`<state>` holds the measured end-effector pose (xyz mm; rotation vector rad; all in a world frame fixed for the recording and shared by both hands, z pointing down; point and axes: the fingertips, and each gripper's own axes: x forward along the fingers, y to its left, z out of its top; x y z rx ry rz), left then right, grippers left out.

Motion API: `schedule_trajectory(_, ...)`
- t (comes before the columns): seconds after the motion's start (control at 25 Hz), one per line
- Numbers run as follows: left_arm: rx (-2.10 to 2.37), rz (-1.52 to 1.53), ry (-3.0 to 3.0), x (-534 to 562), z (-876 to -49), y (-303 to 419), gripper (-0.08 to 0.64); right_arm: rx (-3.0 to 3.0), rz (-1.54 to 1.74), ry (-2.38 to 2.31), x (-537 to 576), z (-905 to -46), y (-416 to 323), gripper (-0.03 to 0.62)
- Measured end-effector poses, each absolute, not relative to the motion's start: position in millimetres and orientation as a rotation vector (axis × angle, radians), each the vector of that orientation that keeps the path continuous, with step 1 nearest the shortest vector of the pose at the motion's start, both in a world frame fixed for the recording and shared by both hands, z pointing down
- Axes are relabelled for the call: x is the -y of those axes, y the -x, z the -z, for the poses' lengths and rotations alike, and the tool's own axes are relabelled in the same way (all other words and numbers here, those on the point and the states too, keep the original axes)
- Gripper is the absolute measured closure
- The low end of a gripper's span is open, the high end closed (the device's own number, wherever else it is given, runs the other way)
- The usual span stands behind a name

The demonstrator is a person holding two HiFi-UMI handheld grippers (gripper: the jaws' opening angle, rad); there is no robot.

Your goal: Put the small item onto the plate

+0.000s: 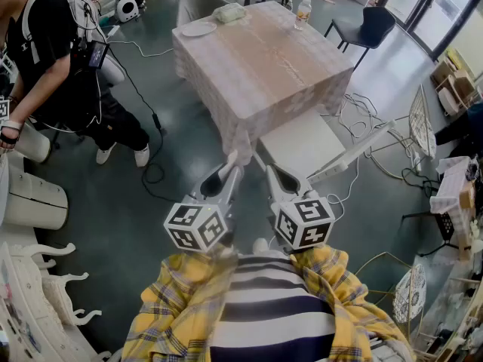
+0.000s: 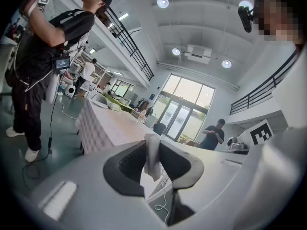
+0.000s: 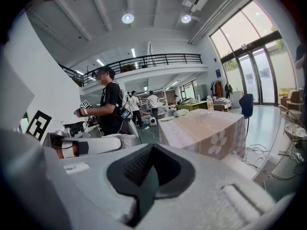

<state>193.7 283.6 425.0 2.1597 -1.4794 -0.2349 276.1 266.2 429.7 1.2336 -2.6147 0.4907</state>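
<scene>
Left gripper (image 2: 152, 163): jaws closed on the small item (image 2: 152, 156), a thin white strip standing upright between the dark pads, held in the air in front of the person and well short of the table (image 1: 264, 66). Right gripper (image 3: 149, 176): jaws pressed together, nothing between them. In the head view both grippers sit side by side, pointing toward the table. The table is square, under a pale patterned cloth that hangs down its sides. On its far-left corner lies the plate (image 1: 198, 29), white and bare; just beside it rests a crumpled pale bundle (image 1: 229, 12), and a clear bottle (image 1: 303, 12) stands upright near the far-right corner. A low white bench (image 1: 302, 145) stands against the table's near side. A dark chair (image 1: 370, 25) is at the right of the table and a grey chair (image 1: 198, 2) behind the plate corner. The floor (image 1: 173, 164) is dark grey-green, with loose cables (image 1: 362, 111) across it. A person in black (image 1: 60, 59) stands to the left. The room is high, with glass doors (image 2: 184, 114), a railed balcony (image 3: 144, 60) and round ceiling lights (image 3: 127, 18).
</scene>
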Motion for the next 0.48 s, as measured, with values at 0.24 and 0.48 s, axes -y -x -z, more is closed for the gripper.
schedule_trajectory(0.24, 1.468, 0.229, -2.159, -281.7, -428.1, -196.6, 0.476, 2.616, -0.508, -1.235, -265.2, -433.0, -276.7, 0.592)
schedule_trajectory(0.48, 1.459, 0.212, -2.154, -281.1, -431.9, -196.1, 0.476, 2.649, -0.575, -1.234, -264.4, -434.7, -270.6, 0.592)
